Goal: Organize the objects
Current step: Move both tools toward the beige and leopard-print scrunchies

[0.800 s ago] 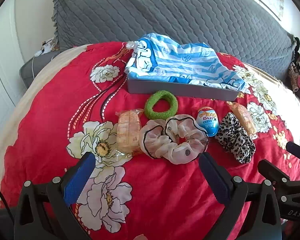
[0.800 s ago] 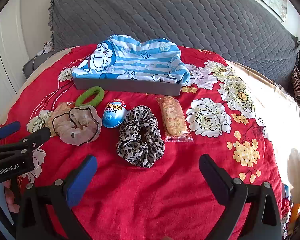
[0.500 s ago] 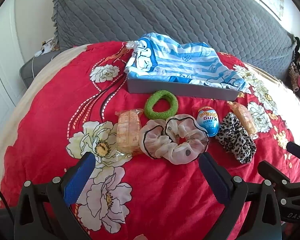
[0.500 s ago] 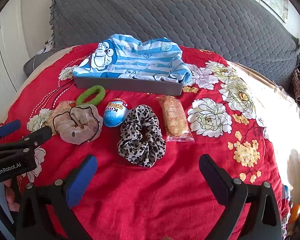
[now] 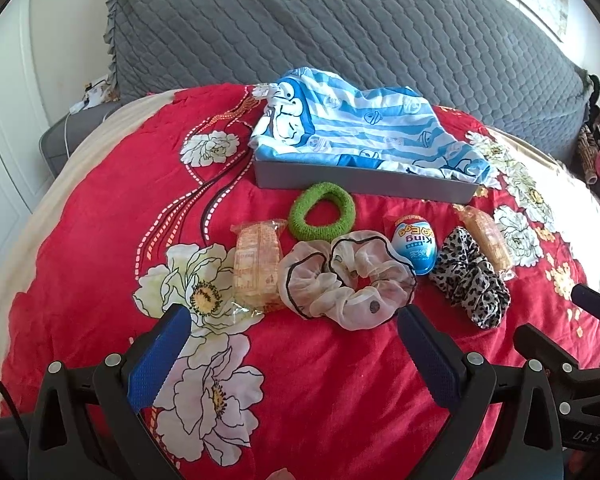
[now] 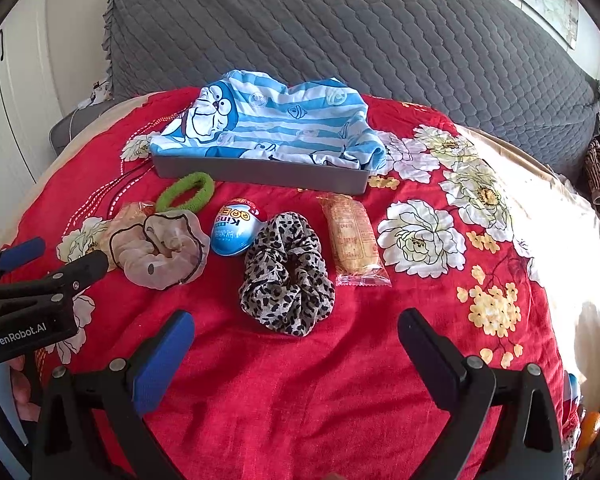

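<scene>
On the red flowered bedspread lie a green hair tie (image 5: 322,213), a pale pink scrunchie (image 5: 346,278), a blue toy egg (image 5: 415,244), a leopard scrunchie (image 6: 286,274) and two wrapped snacks (image 5: 257,266) (image 6: 352,238). Behind them a grey tray (image 5: 360,182) holds blue striped cloth (image 5: 360,132). My left gripper (image 5: 294,346) is open and empty, just short of the pink scrunchie. My right gripper (image 6: 296,350) is open and empty, just short of the leopard scrunchie. The items also show in the right wrist view: tie (image 6: 186,192), pink scrunchie (image 6: 160,248), egg (image 6: 236,230), tray (image 6: 260,172).
A grey quilted headboard (image 6: 340,32) rises behind the tray. The bed's right side is cream sheet (image 6: 580,240). A white cupboard (image 6: 8,112) and a grey side stand (image 5: 72,132) are at the left. Clothes hang at far right (image 5: 598,152).
Both grippers have moved slightly; the objects sit a little lower in the right view. Nothing was taken hold of or moved.
</scene>
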Available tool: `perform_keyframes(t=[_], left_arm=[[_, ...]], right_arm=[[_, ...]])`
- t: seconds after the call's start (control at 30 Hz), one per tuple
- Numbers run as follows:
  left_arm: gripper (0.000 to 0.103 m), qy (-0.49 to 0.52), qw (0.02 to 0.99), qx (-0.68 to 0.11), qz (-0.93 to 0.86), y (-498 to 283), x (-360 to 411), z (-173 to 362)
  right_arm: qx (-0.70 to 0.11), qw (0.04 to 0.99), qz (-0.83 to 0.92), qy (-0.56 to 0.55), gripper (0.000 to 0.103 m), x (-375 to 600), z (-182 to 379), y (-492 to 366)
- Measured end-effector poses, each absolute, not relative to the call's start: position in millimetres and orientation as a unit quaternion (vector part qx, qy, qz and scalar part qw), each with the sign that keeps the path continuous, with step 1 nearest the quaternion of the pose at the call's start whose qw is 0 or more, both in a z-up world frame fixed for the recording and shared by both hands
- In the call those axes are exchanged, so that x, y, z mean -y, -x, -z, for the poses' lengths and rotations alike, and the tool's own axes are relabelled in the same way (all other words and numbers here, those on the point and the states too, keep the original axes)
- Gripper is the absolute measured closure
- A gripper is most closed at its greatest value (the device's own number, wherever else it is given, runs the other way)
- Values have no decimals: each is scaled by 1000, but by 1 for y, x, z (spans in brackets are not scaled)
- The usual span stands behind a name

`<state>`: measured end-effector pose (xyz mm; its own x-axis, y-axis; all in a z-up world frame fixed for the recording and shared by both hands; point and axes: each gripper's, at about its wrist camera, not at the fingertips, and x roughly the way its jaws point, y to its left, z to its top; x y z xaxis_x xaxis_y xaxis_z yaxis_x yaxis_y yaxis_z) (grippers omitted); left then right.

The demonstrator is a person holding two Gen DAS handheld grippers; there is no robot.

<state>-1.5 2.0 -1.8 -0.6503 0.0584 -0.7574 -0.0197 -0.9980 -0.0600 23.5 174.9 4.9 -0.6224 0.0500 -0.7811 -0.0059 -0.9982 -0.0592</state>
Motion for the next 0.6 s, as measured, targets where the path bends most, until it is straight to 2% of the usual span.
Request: perform_keyframes(t=[0.6], left_arm=[[0, 424, 22, 21, -905, 14, -6, 10]], right_arm=[[30, 2, -895, 445, 1, -170, 4, -17]])
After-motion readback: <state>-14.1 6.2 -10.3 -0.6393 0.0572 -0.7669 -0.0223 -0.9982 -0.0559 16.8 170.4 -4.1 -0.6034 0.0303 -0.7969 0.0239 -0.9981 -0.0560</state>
